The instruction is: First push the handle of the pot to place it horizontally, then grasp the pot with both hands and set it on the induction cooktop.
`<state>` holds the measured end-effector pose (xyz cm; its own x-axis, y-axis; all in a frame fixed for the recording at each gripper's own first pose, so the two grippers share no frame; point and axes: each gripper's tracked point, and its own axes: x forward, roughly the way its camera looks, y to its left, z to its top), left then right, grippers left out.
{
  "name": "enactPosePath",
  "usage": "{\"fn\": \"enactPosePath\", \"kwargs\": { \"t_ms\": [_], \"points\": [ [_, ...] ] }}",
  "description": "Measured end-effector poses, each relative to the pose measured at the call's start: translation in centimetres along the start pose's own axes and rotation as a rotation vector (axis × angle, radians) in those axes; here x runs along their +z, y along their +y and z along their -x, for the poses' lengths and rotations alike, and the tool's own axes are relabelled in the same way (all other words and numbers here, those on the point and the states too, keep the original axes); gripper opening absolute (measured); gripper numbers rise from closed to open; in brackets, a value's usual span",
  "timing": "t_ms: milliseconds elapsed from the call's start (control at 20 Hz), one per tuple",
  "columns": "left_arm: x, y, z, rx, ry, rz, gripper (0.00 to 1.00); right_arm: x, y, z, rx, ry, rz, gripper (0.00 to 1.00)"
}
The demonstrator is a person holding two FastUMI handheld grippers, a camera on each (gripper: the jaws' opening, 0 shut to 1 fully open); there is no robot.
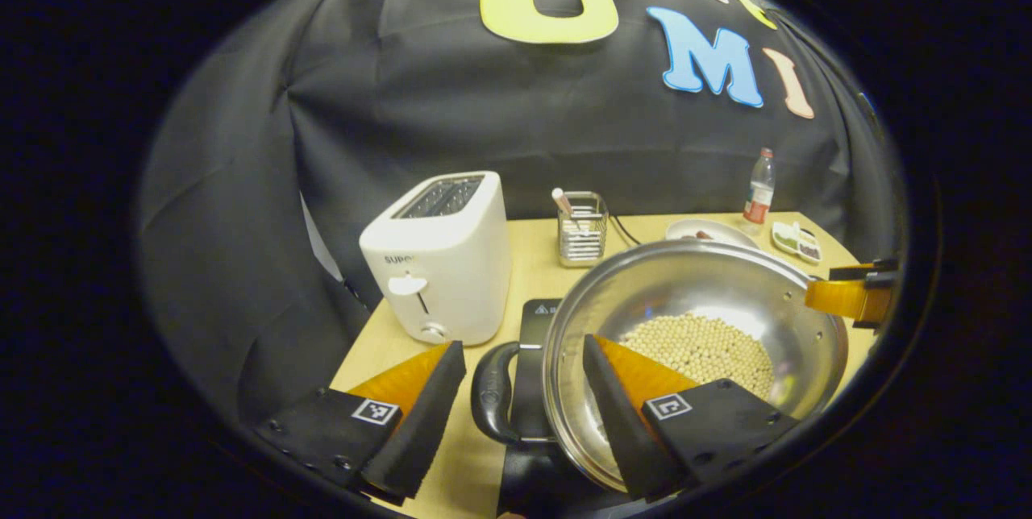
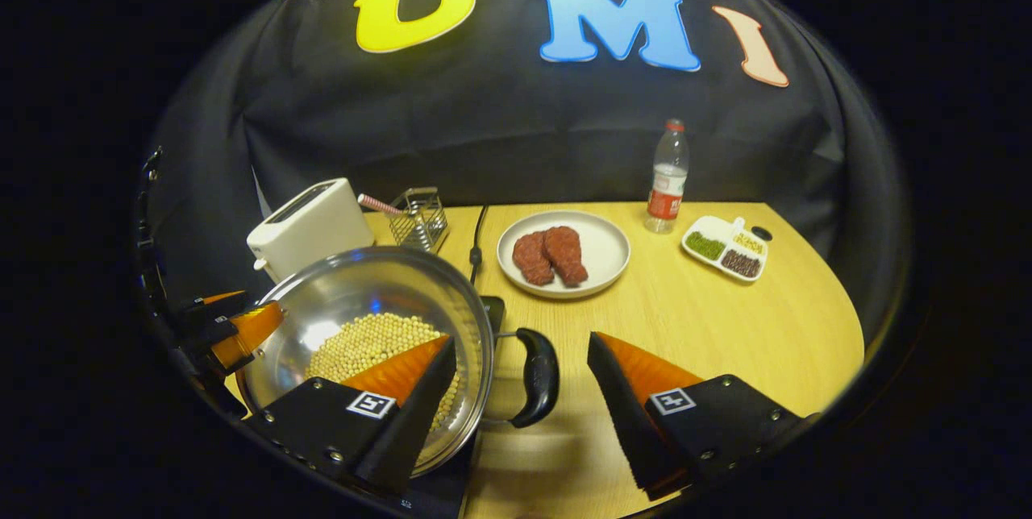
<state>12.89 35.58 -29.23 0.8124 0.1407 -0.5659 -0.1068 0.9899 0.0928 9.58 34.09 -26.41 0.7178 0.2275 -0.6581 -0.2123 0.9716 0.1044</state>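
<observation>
The left gripper (image 1: 516, 406) stands spread wide around the pot's black loop handle (image 1: 493, 392), one finger outside the handle and the other reaching over the rim into the bowl, neither pressing on anything; the right gripper (image 2: 520, 402) is likewise spread wide about the opposite black handle (image 2: 538, 378), one finger inside the rim and the other out over the bare wood. Between them sits the stainless steel pot (image 1: 693, 334), resting on the black induction cooktop (image 1: 534, 342), whose edge shows under the pot near the front of the table (image 2: 709, 325). The pot holds a heap of pale round beans (image 1: 700, 350) across its bottom. In the right gripper view the left gripper appears at the far rim of the pot. Farther back on the left stands a white two-slot toaster (image 1: 439, 257), and just beside it a wire mesh holder (image 1: 582, 229) with a pink-tipped stick (image 1: 562, 201) leaning in it. A black cord (image 2: 477, 241) runs from the wall toward the cooktop. Behind the pot lies a white round plate (image 2: 605, 257) carrying two pieces of raw red meat (image 2: 550, 255). Beyond it, a clear plastic bottle (image 2: 667, 172) with a red cap and label stands upright near the wall, and beside it a small white divided dish (image 2: 701, 230) holds green, yellowish and dark fillings in separate compartments
</observation>
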Motion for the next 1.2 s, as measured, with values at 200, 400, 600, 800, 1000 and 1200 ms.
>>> {"fn": "enactPosePath", "kwargs": {
  "t_ms": [200,400,600,800,1000,1200],
  "points": [
    [5.1,-1.3,3.3,0.038,-0.151,-0.016,0.96,3.6,-2.9,2.8,-0.019,-0.141,0.044,0.96],
    [9.3,-5.5,7.5,0.021,-0.266,-0.012,1.00,5.7,-7.5,7.4,-0.058,-0.249,0.093,0.96],
    [12.4,-10.3,12.9,0.015,-0.347,0.041,0.96,7.0,-12.3,13.3,-0.075,-0.329,0.123,0.96],
    [14.0,-15.2,19.4,0.014,-0.426,0.059,1.00,7.4,-16.1,19.0,-0.061,-0.399,0.120,0.96],
    [14.3,-19.8,25.9,0.004,-0.477,0.072,0.91,6.5,-19.4,24.0,-0.051,-0.449,0.129,0.96],
    [13.1,-22.6,31.4,0.008,-0.494,0.057,0.91,4.8,-21.0,27.9,-0.016,-0.470,0.103,0.96]
  ]
}}
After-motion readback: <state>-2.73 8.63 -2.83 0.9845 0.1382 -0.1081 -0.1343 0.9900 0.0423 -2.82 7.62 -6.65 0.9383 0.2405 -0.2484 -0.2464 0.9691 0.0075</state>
